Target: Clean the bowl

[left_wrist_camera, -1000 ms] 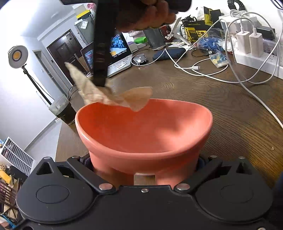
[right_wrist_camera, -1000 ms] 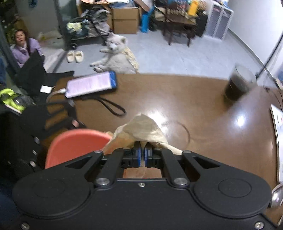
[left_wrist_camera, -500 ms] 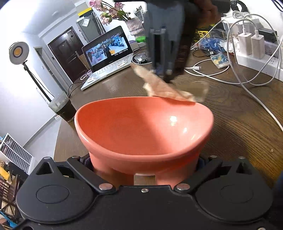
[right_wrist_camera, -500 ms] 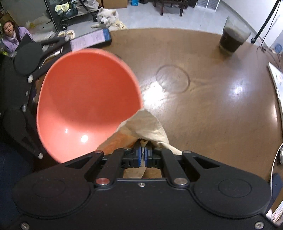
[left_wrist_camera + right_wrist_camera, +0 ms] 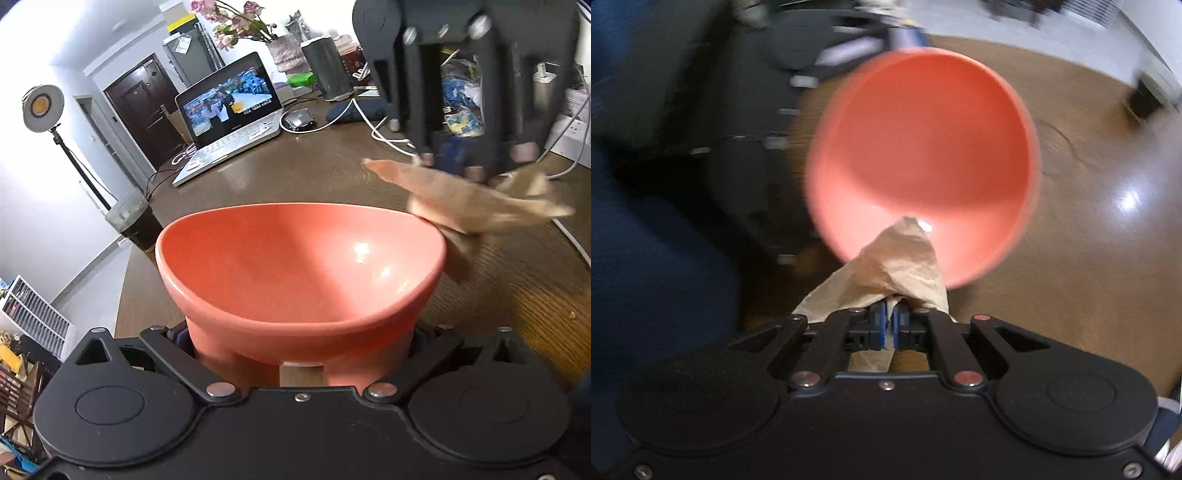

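A salmon-pink bowl (image 5: 299, 266) fills the middle of the left wrist view, and my left gripper (image 5: 301, 352) is shut on its foot, holding it above the brown table. My right gripper (image 5: 463, 168) hangs at the upper right, shut on a crumpled tan paper towel (image 5: 476, 205) that touches the bowl's right rim. In the blurred right wrist view the bowl (image 5: 923, 155) lies ahead, tilted toward the camera. The paper towel (image 5: 890, 266) pinched in my right gripper (image 5: 892, 326) reaches over its near rim. The bowl's inside looks bare and glossy.
An open laptop (image 5: 229, 114) stands at the back of the wooden table (image 5: 517, 280). A dark glass (image 5: 135, 223) sits at the left edge. White cables (image 5: 384, 136), chargers and clutter crowd the back right. A lamp on a stand (image 5: 40, 109) is off the table.
My right gripper carried the paper towel from the bowl's far left rim across to its right rim. The right wrist view swung over the bowl and is now blurred. The bowl stayed held.
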`<control>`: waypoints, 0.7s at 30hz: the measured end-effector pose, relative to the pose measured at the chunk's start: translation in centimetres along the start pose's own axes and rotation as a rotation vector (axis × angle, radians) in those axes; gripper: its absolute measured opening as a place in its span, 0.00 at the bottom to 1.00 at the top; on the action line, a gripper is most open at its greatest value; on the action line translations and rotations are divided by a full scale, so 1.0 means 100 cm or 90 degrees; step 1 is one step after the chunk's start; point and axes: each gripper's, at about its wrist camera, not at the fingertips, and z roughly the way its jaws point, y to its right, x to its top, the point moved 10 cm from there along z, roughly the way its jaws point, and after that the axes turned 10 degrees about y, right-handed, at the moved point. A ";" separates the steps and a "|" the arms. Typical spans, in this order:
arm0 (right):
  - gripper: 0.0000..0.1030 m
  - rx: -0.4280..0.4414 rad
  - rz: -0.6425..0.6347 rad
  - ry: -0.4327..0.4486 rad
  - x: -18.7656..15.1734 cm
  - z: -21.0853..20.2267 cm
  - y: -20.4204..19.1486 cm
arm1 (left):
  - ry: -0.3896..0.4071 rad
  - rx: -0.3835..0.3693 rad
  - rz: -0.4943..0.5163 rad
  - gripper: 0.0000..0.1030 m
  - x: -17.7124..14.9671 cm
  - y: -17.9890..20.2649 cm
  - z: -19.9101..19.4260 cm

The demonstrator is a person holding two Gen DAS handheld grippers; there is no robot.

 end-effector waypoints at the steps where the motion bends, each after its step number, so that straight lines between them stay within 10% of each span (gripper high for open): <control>1: 0.05 0.019 -0.010 0.010 0.007 -0.003 -0.008 | 0.002 -0.002 0.004 0.96 0.001 0.001 0.000; 21: 0.04 0.040 -0.056 0.162 0.099 -0.024 -0.007 | -0.001 -0.007 0.016 0.96 0.000 0.003 -0.002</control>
